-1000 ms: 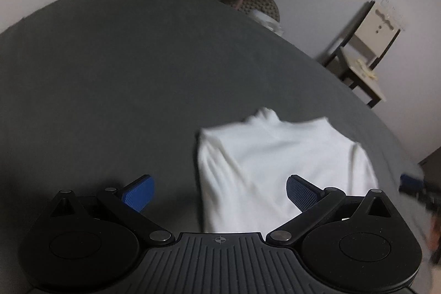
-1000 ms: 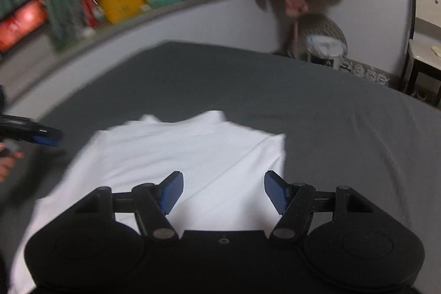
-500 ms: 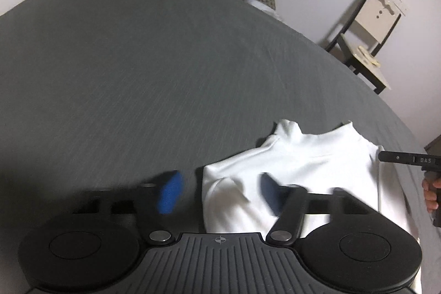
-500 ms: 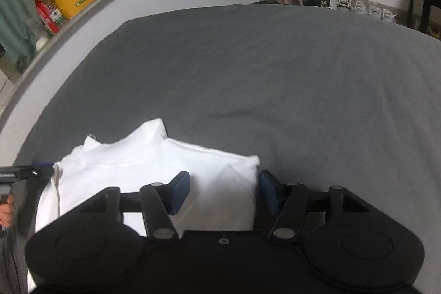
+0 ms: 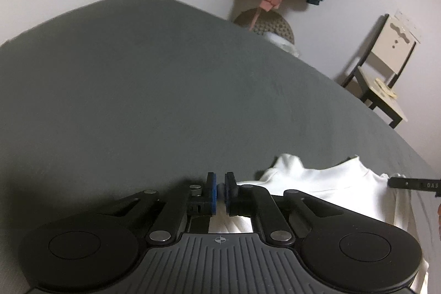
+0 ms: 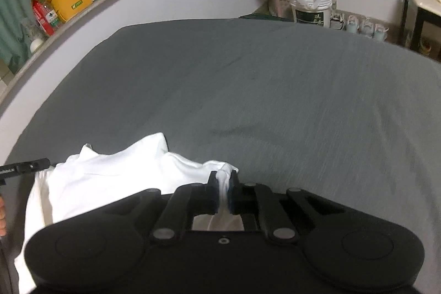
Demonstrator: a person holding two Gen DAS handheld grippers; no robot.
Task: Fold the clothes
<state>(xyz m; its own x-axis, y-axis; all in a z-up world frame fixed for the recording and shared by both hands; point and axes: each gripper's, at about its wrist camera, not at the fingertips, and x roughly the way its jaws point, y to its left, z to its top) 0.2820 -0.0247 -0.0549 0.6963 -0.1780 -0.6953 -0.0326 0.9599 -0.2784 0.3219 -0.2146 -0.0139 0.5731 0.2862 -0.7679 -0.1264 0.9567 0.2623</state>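
white shirt point(image 6: 110, 181) is lying flat on the grey bed point(image 6: 275, 101) | right gripper point(image 6: 222, 190) is pinching its corner | left gripper point(image 5: 219, 193) is pinching its other edge thinly | risk: left hold is slipping when lifted, skewing the fold

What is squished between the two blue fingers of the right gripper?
A bunched fold of the white shirt sits between the right gripper's fingers, pinched tight. The right wrist view shows it.

The lower part of the white shirt point(image 6: 115, 181) lies hidden behind the right gripper point(image 6: 222, 190) body. A hand point(image 5: 438, 214) is cut off at the right frame edge, and the chair point(image 5: 386, 73) is partly cropped.
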